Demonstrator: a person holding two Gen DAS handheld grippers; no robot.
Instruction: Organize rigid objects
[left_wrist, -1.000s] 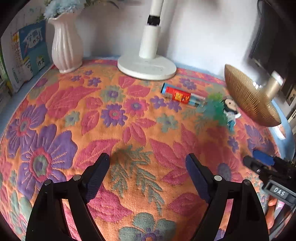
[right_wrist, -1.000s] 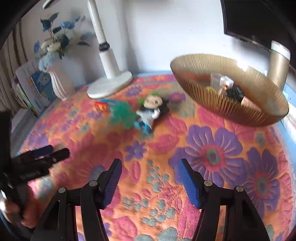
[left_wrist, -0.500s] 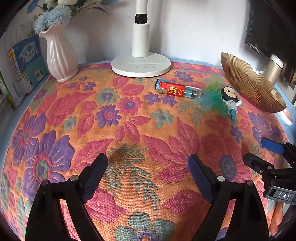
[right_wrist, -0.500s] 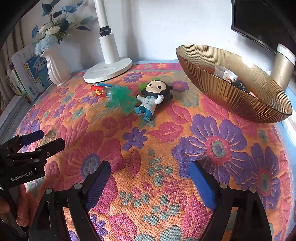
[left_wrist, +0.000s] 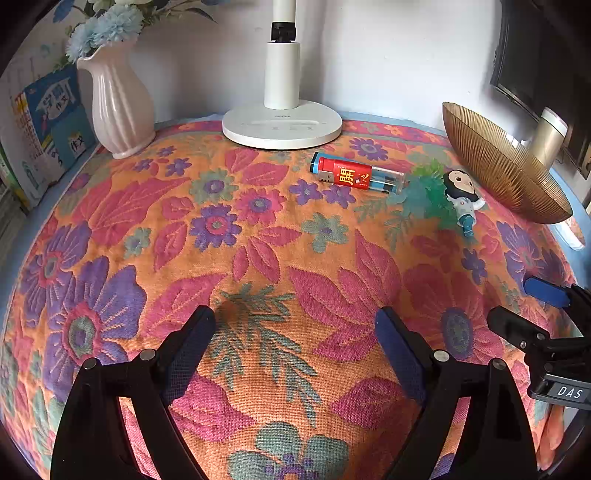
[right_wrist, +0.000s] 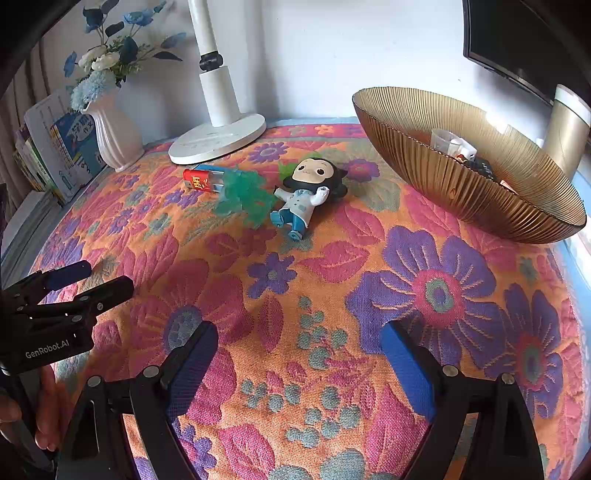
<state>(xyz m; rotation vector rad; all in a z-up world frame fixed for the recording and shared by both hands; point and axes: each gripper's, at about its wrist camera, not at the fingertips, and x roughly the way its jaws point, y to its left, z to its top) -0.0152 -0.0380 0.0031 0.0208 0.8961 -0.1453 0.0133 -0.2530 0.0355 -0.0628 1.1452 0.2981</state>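
Note:
A red lighter (left_wrist: 351, 177) lies on the flowered cloth near the lamp, with a green translucent toy (left_wrist: 421, 197) and a small dark-haired doll (left_wrist: 461, 195) to its right. The ribbed gold bowl (right_wrist: 461, 192) at the back right holds a few small items (right_wrist: 454, 146). In the right wrist view the doll (right_wrist: 310, 188) lies on its back beside the green toy (right_wrist: 243, 197) and lighter (right_wrist: 201, 180). My left gripper (left_wrist: 295, 321) is open over bare cloth. My right gripper (right_wrist: 299, 332) has its jaws opening, with nothing between them. Each gripper shows at the other view's edge.
A white lamp base (left_wrist: 282, 127) and a pink ribbed vase (left_wrist: 118, 110) with flowers stand at the back. Books (left_wrist: 44, 125) lean at the left edge. A dark screen (right_wrist: 517, 44) and a gold cylinder (right_wrist: 567, 129) are behind the bowl.
The right gripper's jaws have spread much wider. Both views have tipped slightly, so the objects and bowl sit a little differently in frame. The objects on the cloth have not moved.

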